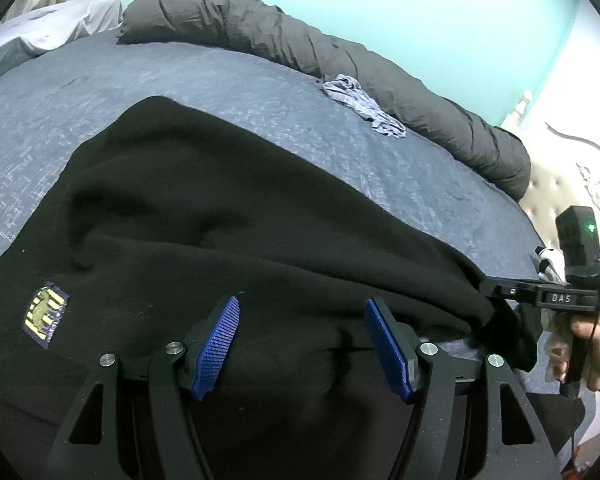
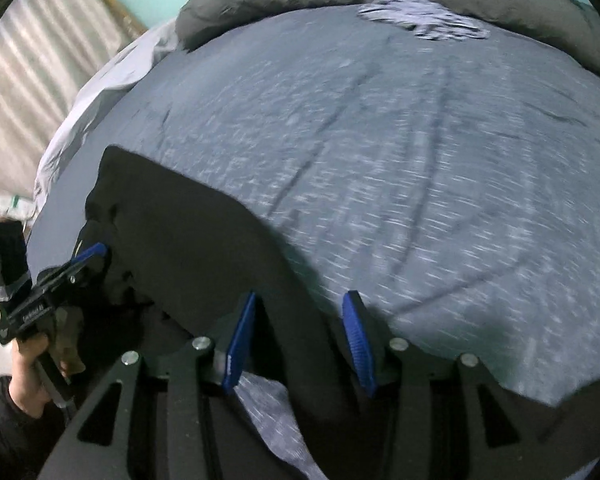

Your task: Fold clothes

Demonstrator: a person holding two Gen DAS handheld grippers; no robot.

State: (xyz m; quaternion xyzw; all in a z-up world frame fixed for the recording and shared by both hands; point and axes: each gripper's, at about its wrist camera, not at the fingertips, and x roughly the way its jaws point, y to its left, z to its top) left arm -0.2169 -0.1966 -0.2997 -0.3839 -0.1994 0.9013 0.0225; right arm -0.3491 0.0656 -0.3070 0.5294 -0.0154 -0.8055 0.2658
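While the right wrist view is smeared by motion blur, the black sweatshirt (image 1: pixel 236 240) still reads as soft fleece lying rumpled on the bed (image 1: pixel 40 128), whose blue-grey cover is speckled and lightly creased. Its near hem is cut off below both views. A small yellow embroidered patch (image 1: pixel 46 315) shows, its design too small to read. The left gripper (image 1: pixel 302 344) has its ribbed blue jaws well apart above the cloth, gripping nothing. The right gripper (image 2: pixel 300 344) has its jaws partly open astride a fold of the sweatshirt; contact cannot be judged. A crumpled pale garment (image 1: pixel 364 106) lies beside a dark grey rolled duvet (image 1: pixel 340 64).
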